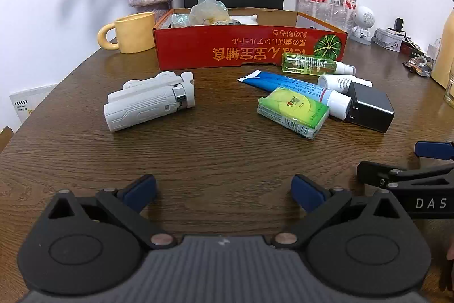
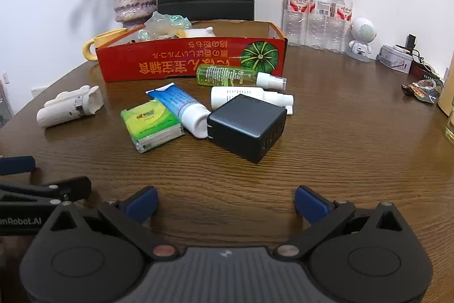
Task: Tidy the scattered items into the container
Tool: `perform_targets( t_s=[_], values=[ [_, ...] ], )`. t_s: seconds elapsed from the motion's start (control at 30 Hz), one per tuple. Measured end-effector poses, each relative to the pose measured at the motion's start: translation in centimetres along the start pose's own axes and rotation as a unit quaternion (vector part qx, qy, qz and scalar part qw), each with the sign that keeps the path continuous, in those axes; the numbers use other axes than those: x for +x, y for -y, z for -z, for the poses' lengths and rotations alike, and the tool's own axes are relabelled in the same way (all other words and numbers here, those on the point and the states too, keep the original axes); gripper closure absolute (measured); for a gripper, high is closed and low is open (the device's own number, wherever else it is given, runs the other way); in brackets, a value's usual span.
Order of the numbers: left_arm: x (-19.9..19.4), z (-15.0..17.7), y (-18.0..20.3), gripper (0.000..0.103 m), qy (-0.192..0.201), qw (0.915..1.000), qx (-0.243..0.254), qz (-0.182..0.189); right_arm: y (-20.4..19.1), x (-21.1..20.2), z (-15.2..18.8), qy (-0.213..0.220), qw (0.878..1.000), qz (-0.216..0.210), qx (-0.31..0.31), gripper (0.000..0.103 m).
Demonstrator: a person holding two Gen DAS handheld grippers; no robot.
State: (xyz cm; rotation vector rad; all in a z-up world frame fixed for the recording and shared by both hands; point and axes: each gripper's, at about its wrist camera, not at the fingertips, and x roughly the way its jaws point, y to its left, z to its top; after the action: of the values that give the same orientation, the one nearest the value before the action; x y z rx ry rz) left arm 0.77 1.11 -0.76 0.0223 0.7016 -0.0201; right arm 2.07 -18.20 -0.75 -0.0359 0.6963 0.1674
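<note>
Before red box (image 2: 170, 64): blue tube (image 2: 181, 107) lies diagonal, cap nearward; both hand-held grippers empty, agape.

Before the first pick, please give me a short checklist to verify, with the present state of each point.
1. Left claw open, nothing between its pads: ok.
2. Right claw open, empty: ok.
3. Red box has free room on its right side: ok.
4. Black charger free to lift: not ok, the blue tube touches it.
5. Tissue pack lies flat and near: ok.
6. White device stands apart from the other items: ok.
</note>
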Motion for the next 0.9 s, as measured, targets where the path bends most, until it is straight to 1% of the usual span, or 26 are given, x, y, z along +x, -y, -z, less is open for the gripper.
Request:
perform_targets(
  t_s=[0.67,0.73,0.83,0.9],
  values=[
    [0.1,-0.4,0.1,0.0,0.0,1.0,0.002,0.003,0.2,0.0,-0.1,0.0,1.0,0.006,0.005,0.0],
    [0.2,-0.5,0.0,0.0,0.003,0.9999,0.01,0.011,0.2,0.0,-0.1,0.0,1.0,0.007,0.005,0.0],
    [-0.6,-2.5,-2.5,0.001,0.047,0.9975,-0.006,0.053,0.1,0.0,-0.1,0.0,1.0,0.007,0.005,0.0],
    [-0.5,-4.4,-4.8,0.0,0.086,0.994,-0.025,0.064,0.1,0.0,-0.1,0.0,1.0,0.008,0.005,0.0]
  ],
)
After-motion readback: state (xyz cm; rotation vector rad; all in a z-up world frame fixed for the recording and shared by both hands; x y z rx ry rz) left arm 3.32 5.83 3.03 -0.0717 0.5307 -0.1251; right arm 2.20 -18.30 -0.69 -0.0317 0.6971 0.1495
